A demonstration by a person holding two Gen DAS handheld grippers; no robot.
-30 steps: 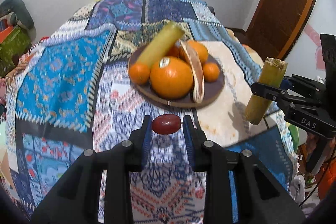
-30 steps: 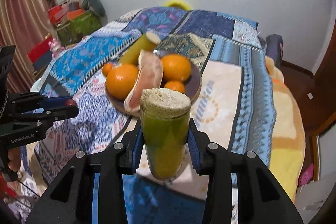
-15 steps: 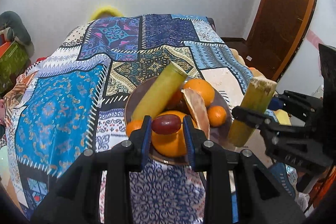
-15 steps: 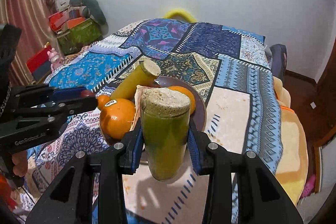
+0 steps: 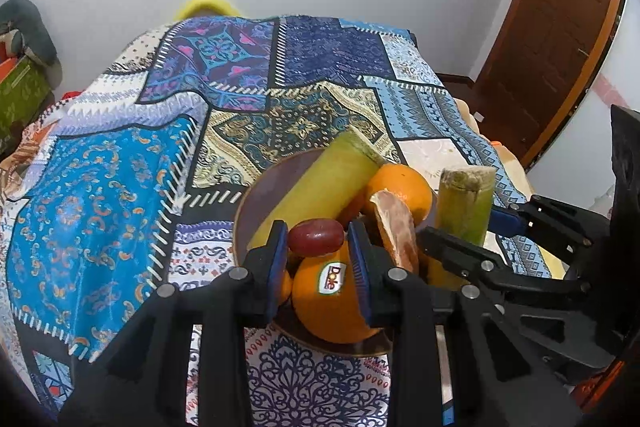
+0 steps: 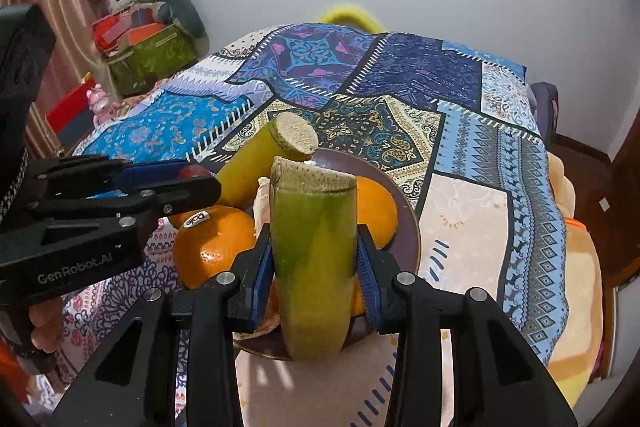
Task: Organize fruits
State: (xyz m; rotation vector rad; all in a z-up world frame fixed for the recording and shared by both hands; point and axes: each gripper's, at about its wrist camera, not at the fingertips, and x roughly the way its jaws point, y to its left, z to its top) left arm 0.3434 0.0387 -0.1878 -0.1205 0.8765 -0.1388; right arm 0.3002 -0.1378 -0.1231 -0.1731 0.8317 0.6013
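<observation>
I've brought both claws in over the plate (image 5: 256, 195) on the bed: left claw (image 5: 317, 242) clamped on a grape (image 5: 316, 236), right claw (image 6: 314, 263) clamped on a sugarcane piece (image 6: 314, 247), both now just above the oranges (image 5: 332, 303), ready for release

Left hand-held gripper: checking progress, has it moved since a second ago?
Yes. The left hand-held gripper, shut on the grape, came forward over the plate.
</observation>
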